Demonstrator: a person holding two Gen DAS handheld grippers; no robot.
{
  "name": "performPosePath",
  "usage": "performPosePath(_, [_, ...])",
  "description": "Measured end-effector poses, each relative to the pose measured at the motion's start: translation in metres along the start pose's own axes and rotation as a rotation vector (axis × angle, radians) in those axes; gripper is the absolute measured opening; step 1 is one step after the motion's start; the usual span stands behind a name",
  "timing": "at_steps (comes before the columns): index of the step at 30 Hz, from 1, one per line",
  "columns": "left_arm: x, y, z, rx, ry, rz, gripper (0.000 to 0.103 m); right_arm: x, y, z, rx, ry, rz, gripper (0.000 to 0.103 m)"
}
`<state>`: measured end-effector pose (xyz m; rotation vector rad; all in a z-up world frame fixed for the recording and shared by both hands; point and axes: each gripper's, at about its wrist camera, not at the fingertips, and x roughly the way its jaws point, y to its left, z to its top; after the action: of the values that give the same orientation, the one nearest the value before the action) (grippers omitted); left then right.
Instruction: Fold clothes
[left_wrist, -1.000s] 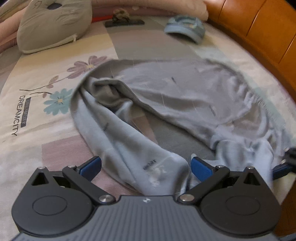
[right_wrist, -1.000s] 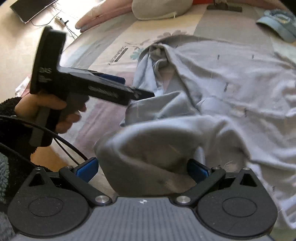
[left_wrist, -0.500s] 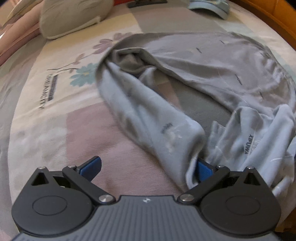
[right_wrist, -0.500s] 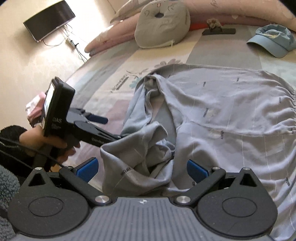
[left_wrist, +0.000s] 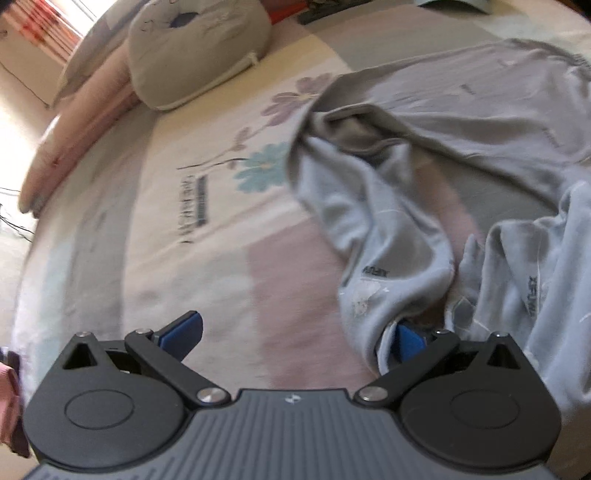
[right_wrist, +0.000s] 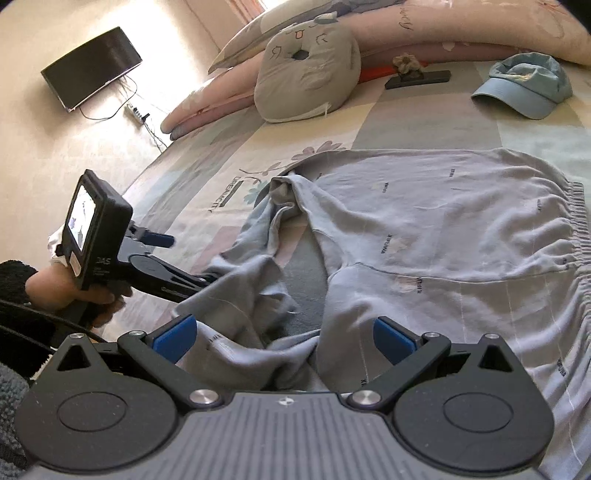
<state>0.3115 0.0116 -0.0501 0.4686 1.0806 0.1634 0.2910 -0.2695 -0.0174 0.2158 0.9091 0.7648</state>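
Both tongs released: left tongs (left_wrist: 295, 334) beside pant leg (left_wrist: 388, 236), right tongs (right_wrist: 284, 338) straddling trousers (right_wrist: 443, 229). Regrip cuffs at 6 o'clock, pull flat.

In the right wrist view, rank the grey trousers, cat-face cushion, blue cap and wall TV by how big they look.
1. grey trousers
2. cat-face cushion
3. blue cap and wall TV look alike; the TV hangs farther off, so unranked.
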Motion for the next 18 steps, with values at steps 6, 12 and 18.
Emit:
performPosePath(6, [0.01,0.035,0.005,0.031,-0.01,0.141,0.103,0.001,-0.002,0.0,0.005,-0.001,0.002,0.103])
performPosePath(12, [0.03,0.076,0.012,0.058,-0.021,0.241,0.103,0.005,-0.003,0.001,0.021,0.007,-0.009,0.103])
performPosePath(18, [0.046,0.122,0.026,0.044,-0.036,0.345,0.103,0.006,-0.004,0.002,0.042,0.009,-0.041,0.103])
